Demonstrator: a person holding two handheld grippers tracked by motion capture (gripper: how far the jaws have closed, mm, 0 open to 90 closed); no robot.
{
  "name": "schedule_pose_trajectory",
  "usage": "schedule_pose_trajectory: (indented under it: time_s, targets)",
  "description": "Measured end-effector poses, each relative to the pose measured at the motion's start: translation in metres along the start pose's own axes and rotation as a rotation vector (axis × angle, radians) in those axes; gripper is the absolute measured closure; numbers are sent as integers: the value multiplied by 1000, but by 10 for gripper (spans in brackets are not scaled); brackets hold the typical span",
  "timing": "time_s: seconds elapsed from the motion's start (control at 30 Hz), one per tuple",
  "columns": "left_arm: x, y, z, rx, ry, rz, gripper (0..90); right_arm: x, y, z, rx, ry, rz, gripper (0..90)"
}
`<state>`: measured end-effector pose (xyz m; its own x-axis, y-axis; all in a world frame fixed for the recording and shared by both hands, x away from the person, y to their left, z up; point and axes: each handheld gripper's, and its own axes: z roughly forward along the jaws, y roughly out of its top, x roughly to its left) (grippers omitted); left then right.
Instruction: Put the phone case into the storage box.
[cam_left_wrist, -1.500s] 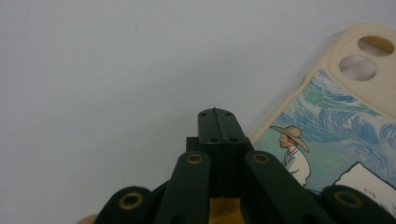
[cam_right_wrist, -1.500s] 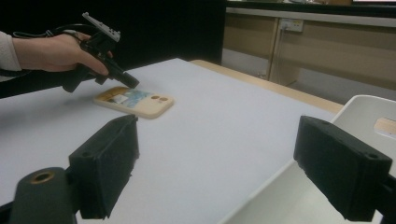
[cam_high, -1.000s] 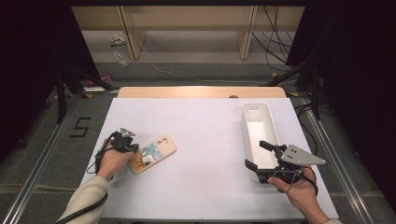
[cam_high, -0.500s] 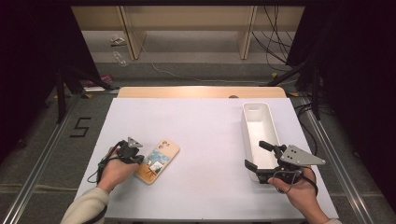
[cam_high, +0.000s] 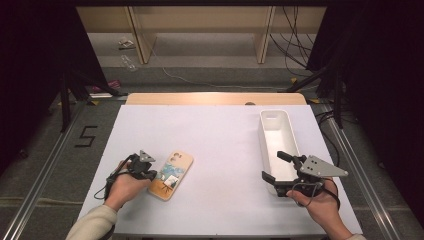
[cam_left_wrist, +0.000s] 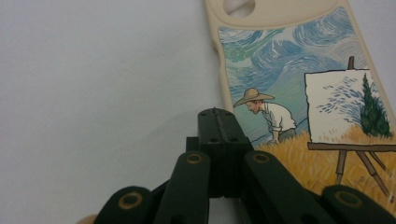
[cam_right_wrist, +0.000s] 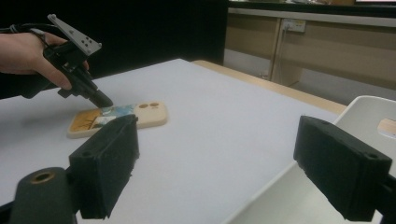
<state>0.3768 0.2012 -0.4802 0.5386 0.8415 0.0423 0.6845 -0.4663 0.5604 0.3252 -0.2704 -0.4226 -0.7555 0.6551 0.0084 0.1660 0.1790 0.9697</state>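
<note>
Closed left tongs (cam_high: 152, 175) against painted phone case (cam_high: 172, 175)

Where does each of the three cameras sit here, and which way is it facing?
High view: above the person's side, looking forward and down on the white table; both forearms, left gripper and right gripper show.
Left gripper view: rides the left gripper, looking down along its shut jaws at the phone case.
Right gripper view: rides the right gripper, looking level across the table between its open jaws; the white bin shows at right.
Shared: the right gripper view and high view both show the left hand and phone case.
</note>
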Motion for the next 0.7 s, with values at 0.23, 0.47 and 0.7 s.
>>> schedule_pose_trajectory:
  time_s: [0.23,0.47,0.7]
  targets:
    - [2,6,-9,-35,34,4,801,0,0,0,-1,1,0,149]
    - [-4,18,-20,-109,-25,-108,440,0,0,1,4,1,-1,149]
    - [-25,24,-14,-31,-52,-101,107,0,-1,1,5,1,0,149]
